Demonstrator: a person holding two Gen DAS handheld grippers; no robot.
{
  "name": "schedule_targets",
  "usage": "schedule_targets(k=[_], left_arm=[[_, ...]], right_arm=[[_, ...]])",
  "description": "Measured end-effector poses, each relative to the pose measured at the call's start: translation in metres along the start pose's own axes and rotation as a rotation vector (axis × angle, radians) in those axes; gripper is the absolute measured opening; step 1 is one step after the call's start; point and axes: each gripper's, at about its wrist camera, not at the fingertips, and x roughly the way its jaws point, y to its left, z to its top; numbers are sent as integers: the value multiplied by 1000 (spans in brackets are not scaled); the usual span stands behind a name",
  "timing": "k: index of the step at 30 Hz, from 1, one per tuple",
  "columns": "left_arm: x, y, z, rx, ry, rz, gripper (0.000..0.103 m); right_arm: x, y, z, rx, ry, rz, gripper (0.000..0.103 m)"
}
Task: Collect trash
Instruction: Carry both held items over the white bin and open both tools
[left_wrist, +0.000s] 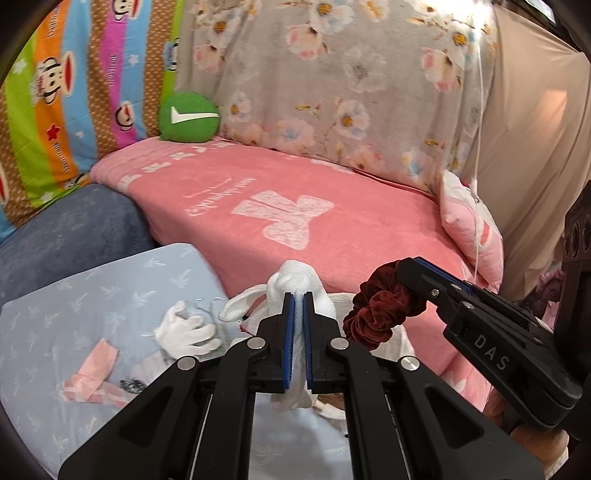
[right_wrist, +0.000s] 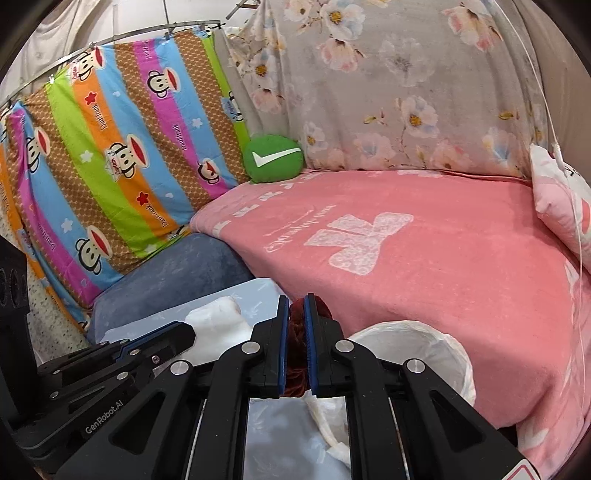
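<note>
Left tool (left_wrist: 298, 295) is clamped on a white cloth (left_wrist: 295, 284), the fabric bunched up above the blue pads and hanging down between them; right tool (right_wrist: 294, 298) is clamped on a dark red velvet scrunchie (right_wrist: 295, 376), which fills the narrow gap between its pads; in the left wrist view the same scrunchie (left_wrist: 380, 310) loops round the tip of the right tool (left_wrist: 410, 267), just right of the cloth; in the right wrist view the left tool (right_wrist: 184, 334) sits low left with the white cloth (right_wrist: 218, 321) at its tip.

Both tools are above a light blue patterned pillow (left_wrist: 92, 306); lying on that pillow are a white glove (left_wrist: 184, 330), a pink strip of paper or fabric (left_wrist: 92, 373) and a small dark scrap (left_wrist: 131, 385), too blurred to name; a white-lined bin or bag opening (right_wrist: 436, 343) sits just right of the right tool, against the edge of the pink blanket (right_wrist: 424, 258).

Pink blanket covers the sofa seat; a round green cushion with a white tick (right_wrist: 273, 158) stands in the back corner; floral grey sheet (right_wrist: 388, 92) drapes behind; striped cartoon-monkey sheet (right_wrist: 110, 147) hangs at left; a blue-grey cushion (right_wrist: 173, 269) lies below it; a pink pillow (right_wrist: 557, 199) is at the right edge.
</note>
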Motion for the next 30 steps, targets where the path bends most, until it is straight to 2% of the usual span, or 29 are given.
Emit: schedule_targets(k=[6, 7, 10, 12, 13, 14, 19, 30], left_arm=[[19, -29, 1, 37, 34, -38, 7], [21, -32, 1, 39, 36, -39, 7], [30, -40, 1, 49, 57, -45, 10], [35, -42, 1, 45, 70, -43, 28], [36, -43, 2, 37, 69, -37, 45], [35, -43, 1, 29, 59, -30, 54], [38, -43, 0, 25, 65, -13, 54], [32, -21, -7, -21, 75, 28, 54]], right_arm=[[-2, -32, -4, 29, 2, -46, 10], [-2, -35, -4, 33, 1, -52, 14], [-3, -45, -5, 49, -7, -66, 17], [-5, -50, -4, 56, -13, -75, 22], [-6, -52, -4, 58, -15, -76, 25], [-6, -53, -4, 59, -15, -76, 25], [-8, -55, -5, 64, -17, -76, 33], [1, -36, -12, 41, 12, -43, 38]])
